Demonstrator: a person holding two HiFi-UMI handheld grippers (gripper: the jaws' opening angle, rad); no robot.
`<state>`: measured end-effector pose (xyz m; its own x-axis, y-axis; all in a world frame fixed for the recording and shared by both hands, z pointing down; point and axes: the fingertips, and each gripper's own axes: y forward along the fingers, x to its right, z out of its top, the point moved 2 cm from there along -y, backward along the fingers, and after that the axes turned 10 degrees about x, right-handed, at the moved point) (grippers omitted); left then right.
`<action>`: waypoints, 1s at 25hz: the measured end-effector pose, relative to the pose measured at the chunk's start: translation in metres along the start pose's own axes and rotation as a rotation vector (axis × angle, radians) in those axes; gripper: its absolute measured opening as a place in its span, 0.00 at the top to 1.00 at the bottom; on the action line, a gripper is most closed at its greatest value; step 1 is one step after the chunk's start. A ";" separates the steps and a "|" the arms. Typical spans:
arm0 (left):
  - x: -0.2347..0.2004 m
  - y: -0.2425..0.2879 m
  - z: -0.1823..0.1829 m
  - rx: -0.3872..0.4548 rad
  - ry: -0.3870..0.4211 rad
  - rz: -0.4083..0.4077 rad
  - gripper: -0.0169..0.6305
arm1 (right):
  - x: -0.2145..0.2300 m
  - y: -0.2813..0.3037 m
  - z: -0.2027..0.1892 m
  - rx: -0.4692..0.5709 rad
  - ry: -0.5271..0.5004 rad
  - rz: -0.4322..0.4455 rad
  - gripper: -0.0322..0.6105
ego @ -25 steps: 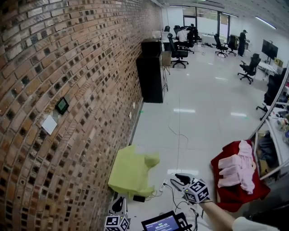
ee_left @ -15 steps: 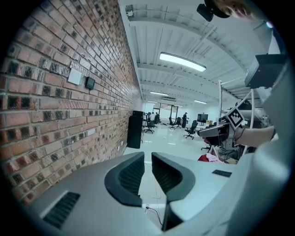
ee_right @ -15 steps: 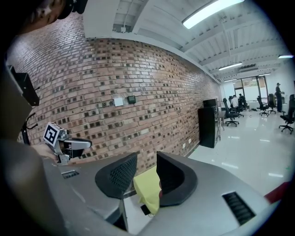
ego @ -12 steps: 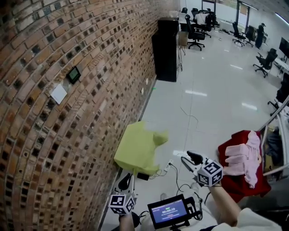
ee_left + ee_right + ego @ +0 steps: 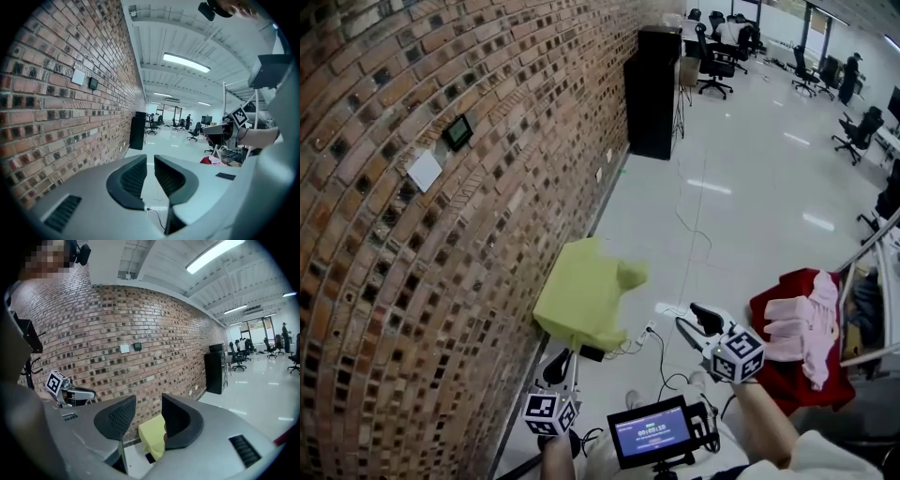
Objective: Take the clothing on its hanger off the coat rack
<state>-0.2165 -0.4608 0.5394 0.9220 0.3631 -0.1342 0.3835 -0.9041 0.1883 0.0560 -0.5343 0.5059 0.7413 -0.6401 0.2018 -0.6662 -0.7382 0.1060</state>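
Clothing: a red garment [image 5: 783, 380] with a pink garment [image 5: 802, 323] over it is seen at the right edge of the head view, by the coat rack [image 5: 870, 351]; no hanger can be made out.
Right tool [image 5: 149, 397]: jaws apart, just been opening, nothing between them; kept well apart from the clothing.
Left tool [image 5: 150, 158]: jaws nearly together, narrow gap, empty.
Risk: if cloth is gripped rather than the hanger, the garments may be dragged off it.
Risk: the hook may be snagged on the rack.

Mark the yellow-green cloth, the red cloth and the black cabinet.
yellow-green cloth [image 5: 581, 298]: head view, its middle.
red cloth [image 5: 786, 382]: head view, lower part.
black cabinet [image 5: 654, 94]: head view, front face.
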 end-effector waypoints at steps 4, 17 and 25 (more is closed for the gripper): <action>0.001 -0.003 -0.004 0.001 -0.014 -0.009 0.88 | -0.001 -0.002 0.000 0.007 -0.007 -0.015 0.70; -0.002 -0.010 -0.009 -0.005 -0.019 -0.016 0.88 | -0.014 -0.001 -0.009 -0.032 -0.053 -0.003 0.73; -0.005 -0.008 -0.007 -0.004 -0.020 -0.014 0.88 | -0.013 0.005 -0.008 -0.041 -0.055 -0.001 0.73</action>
<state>-0.2235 -0.4542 0.5454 0.9153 0.3710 -0.1566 0.3965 -0.8982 0.1900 0.0420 -0.5281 0.5114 0.7448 -0.6506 0.1484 -0.6672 -0.7305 0.1458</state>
